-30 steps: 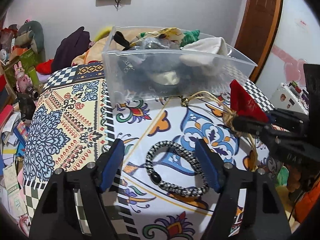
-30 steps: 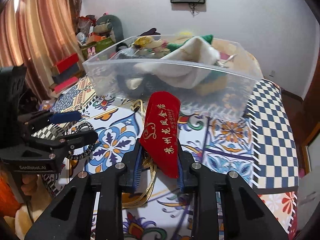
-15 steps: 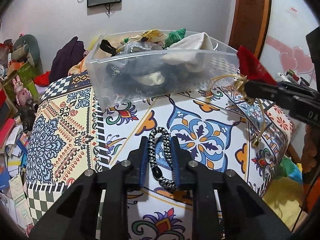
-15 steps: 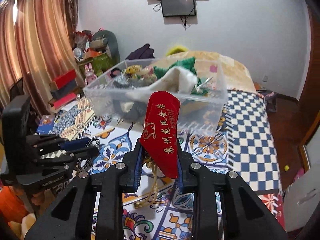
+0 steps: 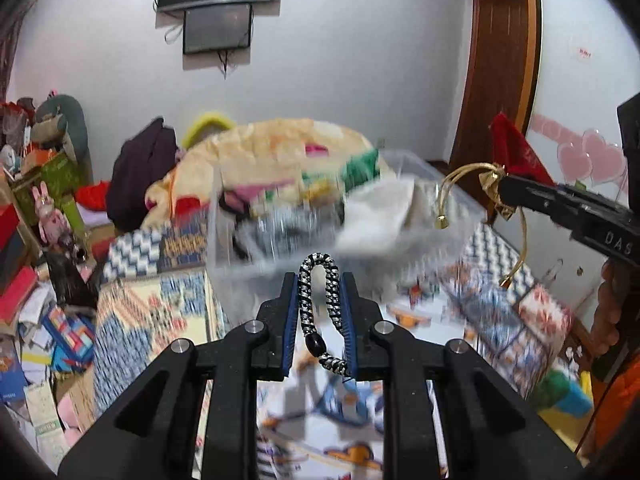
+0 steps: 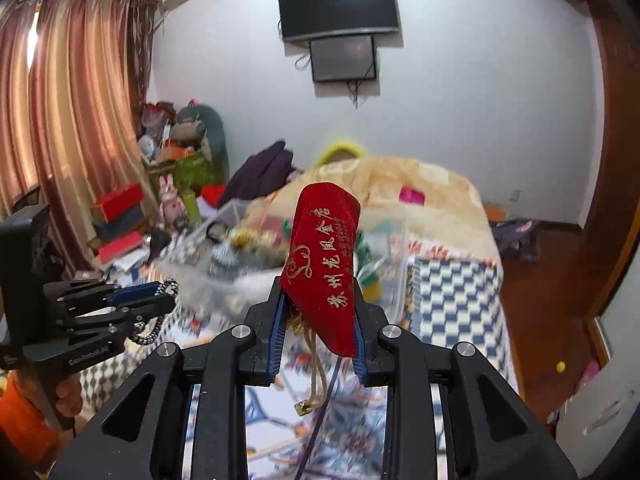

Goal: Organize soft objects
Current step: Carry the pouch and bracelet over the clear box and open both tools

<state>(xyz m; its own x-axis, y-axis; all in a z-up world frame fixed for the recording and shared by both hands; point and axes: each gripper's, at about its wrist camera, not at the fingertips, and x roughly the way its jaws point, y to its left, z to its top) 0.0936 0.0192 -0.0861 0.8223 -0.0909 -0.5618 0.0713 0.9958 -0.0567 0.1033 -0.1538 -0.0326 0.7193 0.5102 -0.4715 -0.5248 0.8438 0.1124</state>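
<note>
My left gripper [image 5: 319,280] is shut on a black-and-white braided cord bracelet [image 5: 320,300] and holds it in the air in front of the clear plastic bin [image 5: 460,220], which is full of soft items. My right gripper [image 6: 319,292] is shut on a red velvet pouch [image 6: 324,272] with gold lettering, its gold drawstring [image 6: 316,372] hanging below. The pouch [image 5: 516,152] also shows at the right of the left wrist view, above the bin's right end. The left gripper [image 6: 160,300] with the bracelet shows at the left of the right wrist view.
The bin stands on a bed with a patterned cover [image 5: 132,320]. A beige quilt [image 6: 400,184] lies behind it. Boxes, toys and clutter [image 5: 32,240] crowd the floor to the left, by the curtains [image 6: 72,120]. A wooden door [image 5: 500,80] is at the right.
My left gripper closed on the bracelet and lifted it off the bed. Both grippers have risen and tilted up; the bin now sits lower and blurred in both views.
</note>
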